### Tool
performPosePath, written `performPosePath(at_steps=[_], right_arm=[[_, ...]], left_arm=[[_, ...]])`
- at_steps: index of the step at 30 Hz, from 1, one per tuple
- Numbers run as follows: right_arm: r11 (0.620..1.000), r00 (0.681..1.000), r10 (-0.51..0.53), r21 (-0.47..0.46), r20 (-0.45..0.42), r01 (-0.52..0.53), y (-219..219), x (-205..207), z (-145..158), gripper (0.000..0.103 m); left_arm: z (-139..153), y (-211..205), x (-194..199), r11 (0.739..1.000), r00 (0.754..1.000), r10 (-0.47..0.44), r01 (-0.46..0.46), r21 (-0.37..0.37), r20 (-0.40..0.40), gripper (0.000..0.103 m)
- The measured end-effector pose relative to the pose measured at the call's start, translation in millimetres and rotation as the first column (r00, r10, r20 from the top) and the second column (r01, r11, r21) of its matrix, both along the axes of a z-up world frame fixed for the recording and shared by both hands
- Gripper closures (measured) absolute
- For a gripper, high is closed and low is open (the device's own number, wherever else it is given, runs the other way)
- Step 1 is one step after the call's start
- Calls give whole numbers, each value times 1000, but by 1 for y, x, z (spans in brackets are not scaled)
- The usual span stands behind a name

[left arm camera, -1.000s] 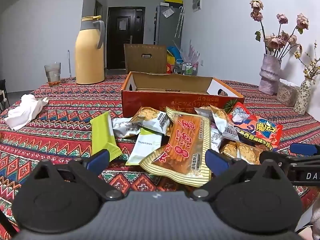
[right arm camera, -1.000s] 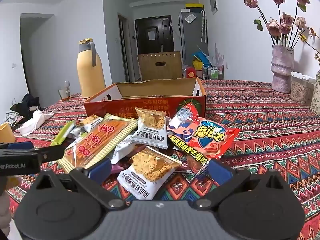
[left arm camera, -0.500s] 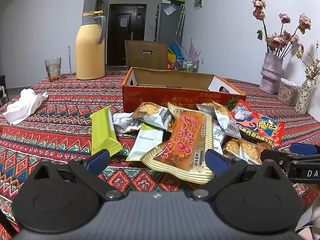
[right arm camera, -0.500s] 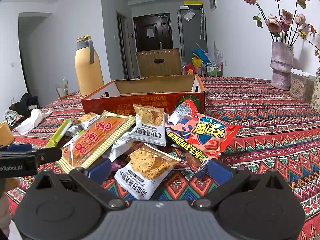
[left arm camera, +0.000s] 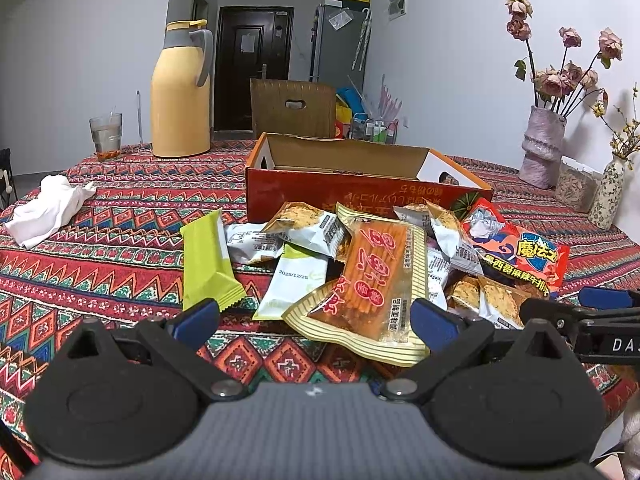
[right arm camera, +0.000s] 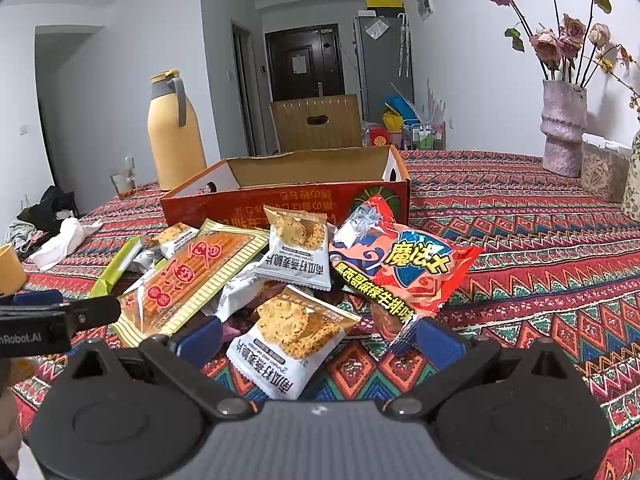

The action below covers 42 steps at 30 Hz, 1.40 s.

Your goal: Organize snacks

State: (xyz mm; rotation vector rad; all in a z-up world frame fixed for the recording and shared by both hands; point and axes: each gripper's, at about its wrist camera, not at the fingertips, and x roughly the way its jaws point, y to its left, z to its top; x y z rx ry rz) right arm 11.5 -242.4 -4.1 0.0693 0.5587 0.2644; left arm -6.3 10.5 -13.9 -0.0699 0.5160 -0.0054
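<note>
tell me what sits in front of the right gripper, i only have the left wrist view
Observer: A cracker packet lies between the open fingers of the right gripper, not gripped.
Operator: anything on my left that i can't see
Observer: A yellow cup shows just beyond the left gripper.
Operator: is the red bag clear of the right gripper
Observer: The near corner of the red bag hangs close to the gripper's right finger. I cannot tell whether they touch.
</note>
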Motion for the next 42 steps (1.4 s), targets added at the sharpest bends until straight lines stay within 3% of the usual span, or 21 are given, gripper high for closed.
performPosePath(at_steps=[42], right_arm=[[1000,1000,12,-18,-19,-13,18,12,-6,2]], left_arm=[[-7,10,3,1000,1000,18,-18,-24,-18,0]])
